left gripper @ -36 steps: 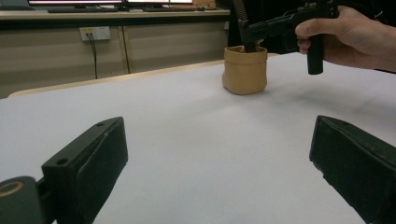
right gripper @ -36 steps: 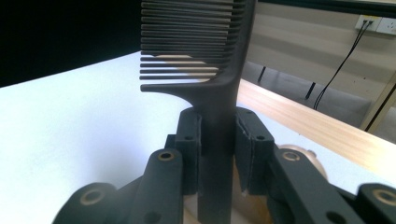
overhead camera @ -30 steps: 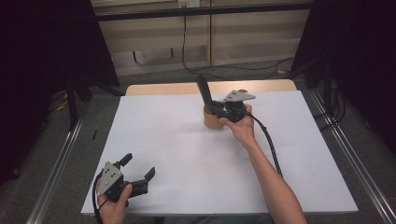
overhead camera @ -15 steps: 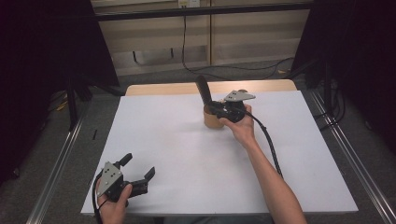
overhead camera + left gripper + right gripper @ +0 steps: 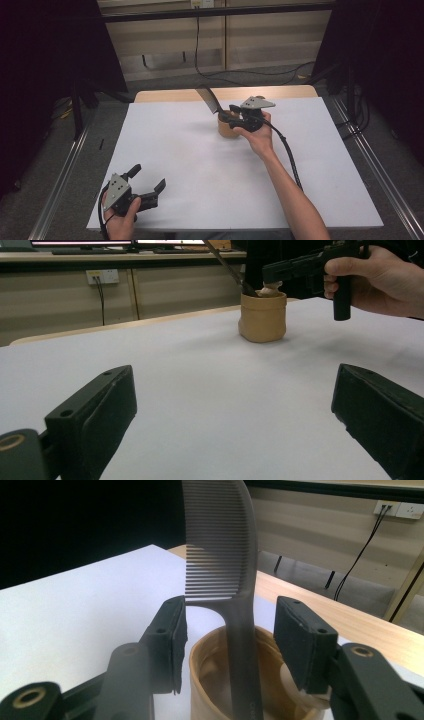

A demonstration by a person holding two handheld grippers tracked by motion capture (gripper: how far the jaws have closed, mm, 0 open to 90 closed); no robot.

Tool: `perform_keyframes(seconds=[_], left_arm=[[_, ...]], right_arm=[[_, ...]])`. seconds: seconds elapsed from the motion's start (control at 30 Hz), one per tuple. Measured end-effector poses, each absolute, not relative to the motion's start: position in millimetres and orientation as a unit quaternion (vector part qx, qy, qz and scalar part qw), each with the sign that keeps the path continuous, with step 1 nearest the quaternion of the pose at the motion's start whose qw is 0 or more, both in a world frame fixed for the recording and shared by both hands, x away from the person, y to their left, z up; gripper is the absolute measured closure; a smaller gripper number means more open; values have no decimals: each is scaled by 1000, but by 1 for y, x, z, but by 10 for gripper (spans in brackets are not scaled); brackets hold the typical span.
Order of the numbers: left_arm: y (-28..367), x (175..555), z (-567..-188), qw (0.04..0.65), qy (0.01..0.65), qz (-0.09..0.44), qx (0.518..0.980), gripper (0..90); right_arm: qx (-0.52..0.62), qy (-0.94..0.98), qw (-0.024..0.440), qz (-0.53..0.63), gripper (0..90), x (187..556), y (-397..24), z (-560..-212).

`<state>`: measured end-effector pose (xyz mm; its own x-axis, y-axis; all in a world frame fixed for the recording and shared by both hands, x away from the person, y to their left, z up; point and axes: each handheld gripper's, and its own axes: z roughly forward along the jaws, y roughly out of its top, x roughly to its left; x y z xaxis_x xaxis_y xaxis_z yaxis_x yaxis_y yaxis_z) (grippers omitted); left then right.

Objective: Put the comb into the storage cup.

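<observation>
A dark comb (image 5: 210,100) stands handle-down in a tan cup (image 5: 227,131) at the back middle of the white sheet, leaning to the left. My right gripper (image 5: 227,114) hovers over the cup's rim. Its jaws have just been opening, and they now stand open on either side of the comb's handle (image 5: 240,645), with gaps at both pads (image 5: 176,640). Near the front left corner, my left gripper (image 5: 148,177) rests low and open with nothing between its jaws (image 5: 235,390); it looks toward the cup (image 5: 262,317) and the comb (image 5: 227,267).
A pale object (image 5: 270,289) lies inside the cup beside the comb. The white sheet (image 5: 200,165) covers a wooden table whose bare edge (image 5: 170,95) shows at the back. Metal rails (image 5: 65,170) run along both sides, and cables hang behind.
My right gripper's jaws have parted from the comb, and the comb's top has tipped further to the left. The left gripper has kept still.
</observation>
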<state>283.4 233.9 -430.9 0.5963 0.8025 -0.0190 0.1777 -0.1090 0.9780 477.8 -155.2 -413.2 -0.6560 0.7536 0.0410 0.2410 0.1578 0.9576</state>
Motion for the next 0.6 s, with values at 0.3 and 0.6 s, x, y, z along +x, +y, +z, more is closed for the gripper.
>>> perform_keyframes(seconds=[0.3,0.6], left_arm=[[234,284,-431,567,357,275,690,44],[235,284,-430,567,362,278,686,45]], right_arm=[[352,709,239,563,355,468,-167,-404],[364,702,239,563,185,459,-173,-400]])
